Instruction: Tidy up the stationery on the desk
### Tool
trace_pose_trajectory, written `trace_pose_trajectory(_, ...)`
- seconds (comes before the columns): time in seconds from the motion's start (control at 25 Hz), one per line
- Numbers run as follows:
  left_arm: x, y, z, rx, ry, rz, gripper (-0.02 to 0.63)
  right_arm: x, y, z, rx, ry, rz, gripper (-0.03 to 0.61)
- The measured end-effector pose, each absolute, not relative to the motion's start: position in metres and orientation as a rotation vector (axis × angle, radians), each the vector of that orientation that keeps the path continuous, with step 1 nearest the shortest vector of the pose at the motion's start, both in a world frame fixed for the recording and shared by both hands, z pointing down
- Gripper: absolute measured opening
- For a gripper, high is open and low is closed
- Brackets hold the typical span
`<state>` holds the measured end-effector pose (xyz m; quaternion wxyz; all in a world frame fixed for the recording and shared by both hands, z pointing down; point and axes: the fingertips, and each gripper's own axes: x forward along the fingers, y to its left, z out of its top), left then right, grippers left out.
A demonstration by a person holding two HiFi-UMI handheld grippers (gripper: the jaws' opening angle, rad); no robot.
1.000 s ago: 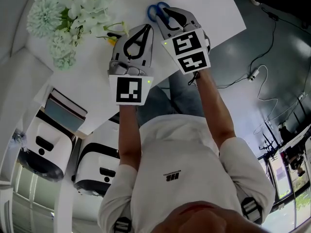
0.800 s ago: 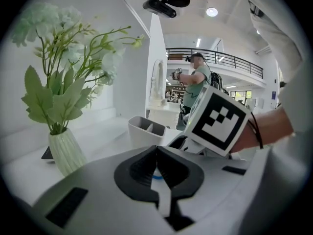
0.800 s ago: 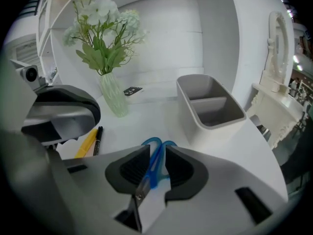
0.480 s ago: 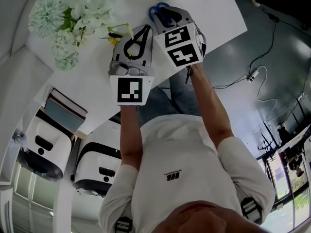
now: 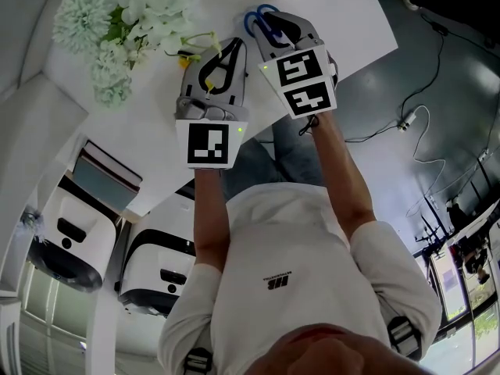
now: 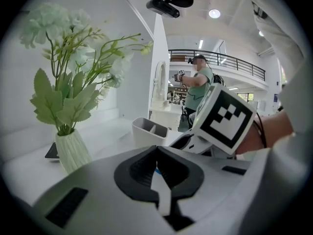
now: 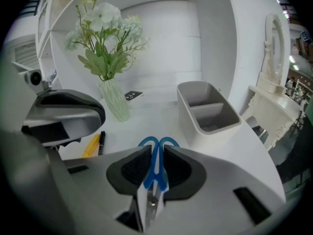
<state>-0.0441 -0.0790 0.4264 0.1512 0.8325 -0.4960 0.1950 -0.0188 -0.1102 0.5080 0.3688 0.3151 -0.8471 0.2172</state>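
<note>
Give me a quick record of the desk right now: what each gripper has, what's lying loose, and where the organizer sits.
right gripper: shut on blue-handled scissors, handle loops pointing forward
left gripper: jaws together, nothing identifiable held
loose on desk: yellow marker and black pen, side by side near the left gripper
organizer: grey, two compartments, ahead and right of the scissors

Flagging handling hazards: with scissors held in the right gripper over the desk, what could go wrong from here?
The right gripper clamps the blue scissors only on the narrow handle shanks, loops forward; they could pivot or slip.
Going loops-first into the gray organizer, a loop may catch on its rim or divider.
The left gripper, shut, sits close alongside and near the vase; a swing could bump either.
</note>
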Motion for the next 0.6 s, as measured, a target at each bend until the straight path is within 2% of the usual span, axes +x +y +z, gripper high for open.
trace_pose_trajectory(0.6, -0.032, -0.084, 0.41, 2.408, -1.406, 0.513, 0.0, -0.001, -0.114, 0.435, 0.928, -2.351, 0.506, 0.058)
